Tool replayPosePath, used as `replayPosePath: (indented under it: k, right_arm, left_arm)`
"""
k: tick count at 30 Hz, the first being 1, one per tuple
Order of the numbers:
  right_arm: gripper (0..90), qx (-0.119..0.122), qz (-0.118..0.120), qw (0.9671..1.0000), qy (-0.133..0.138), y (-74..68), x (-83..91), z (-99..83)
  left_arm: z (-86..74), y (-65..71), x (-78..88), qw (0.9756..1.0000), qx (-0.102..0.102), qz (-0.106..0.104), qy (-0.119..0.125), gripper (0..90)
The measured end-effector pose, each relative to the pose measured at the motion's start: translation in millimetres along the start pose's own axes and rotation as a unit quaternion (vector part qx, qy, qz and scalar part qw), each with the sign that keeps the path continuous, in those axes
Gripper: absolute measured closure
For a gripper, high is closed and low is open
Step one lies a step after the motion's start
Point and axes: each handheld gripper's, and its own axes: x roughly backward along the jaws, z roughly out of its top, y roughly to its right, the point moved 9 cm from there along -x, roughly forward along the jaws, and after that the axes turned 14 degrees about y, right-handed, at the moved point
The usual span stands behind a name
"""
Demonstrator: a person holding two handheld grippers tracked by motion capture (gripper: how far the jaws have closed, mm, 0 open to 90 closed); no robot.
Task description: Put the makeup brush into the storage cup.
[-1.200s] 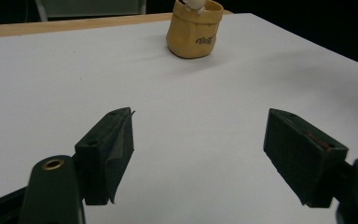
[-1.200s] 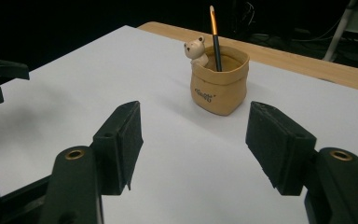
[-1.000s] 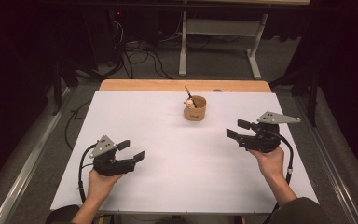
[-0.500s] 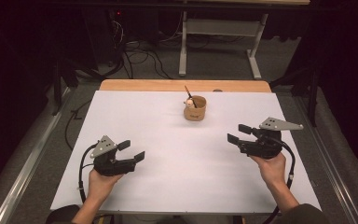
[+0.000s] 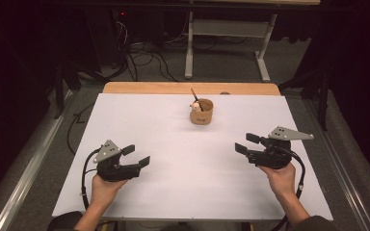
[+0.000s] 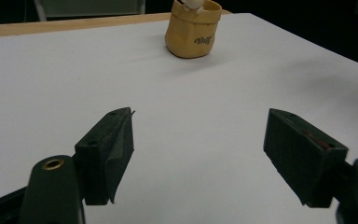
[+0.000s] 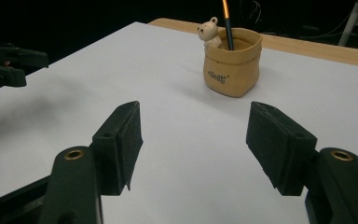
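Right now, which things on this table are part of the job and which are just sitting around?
Part of the job:
- tan pen cup
- pen standing in it
- bear figure on its rim

Just around:
- white table
- metal frame and floor cables behind

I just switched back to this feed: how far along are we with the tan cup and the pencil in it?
Nothing looks done yet. The pencil stands in the tan cup at the far middle of the white table. Nothing is in hand: the left gripper and right gripper are both open, empty and well short of the cup. Reaching and gripping are all left.
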Motion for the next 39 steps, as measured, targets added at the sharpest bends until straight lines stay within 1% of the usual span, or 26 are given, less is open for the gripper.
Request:
replayPosePath:
  k: [5, 7, 11, 21, 28, 35, 39]
  right_arm:
    - [37.5, -0.006, 0.000, 1.0000, -0.003, 0.2, 2.0, -6.2]
    - [37.5, -0.012, -0.001, 0.9999, -0.004, 0.2, 3.6, -9.7]
    - [37.5, -0.012, -0.001, 0.9999, -0.003, 0.9, 4.3, -12.6]
    - [37.6, -0.022, -0.005, 0.9998, 0.001, 1.0, 7.4, -18.4]
    - [37.5, -0.019, -0.009, 0.9997, 0.007, 2.1, 9.4, -21.1]
    - [37.5, -0.023, -0.017, 0.9996, 0.002, 3.8, 12.3, -27.4]
    - [37.4, -0.026, -0.019, 0.9995, 0.005, 5.7, 14.5, -29.1]
  left_arm:
    - [-0.2, 0.1, -0.2, 1.0000, 0.000, 0.000, -0.001, 24.7]
    - [-0.3, 0.2, -0.2, 1.0000, 0.000, 0.000, -0.001, 24.8]
    - [-0.2, 0.3, -0.1, 1.0000, 0.000, 0.000, -0.001, 24.8]
    - [-0.1, 0.6, 0.0, 1.0000, 0.000, -0.001, 0.000, 24.7]
    - [-0.1, 0.8, -0.3, 1.0000, 0.001, 0.000, 0.000, 24.7]
    - [0.2, 0.9, 0.0, 1.0000, 0.001, -0.001, 0.001, 24.7]
    - [0.2, 1.2, -0.1, 1.0000, 0.001, -0.001, 0.001, 24.8]
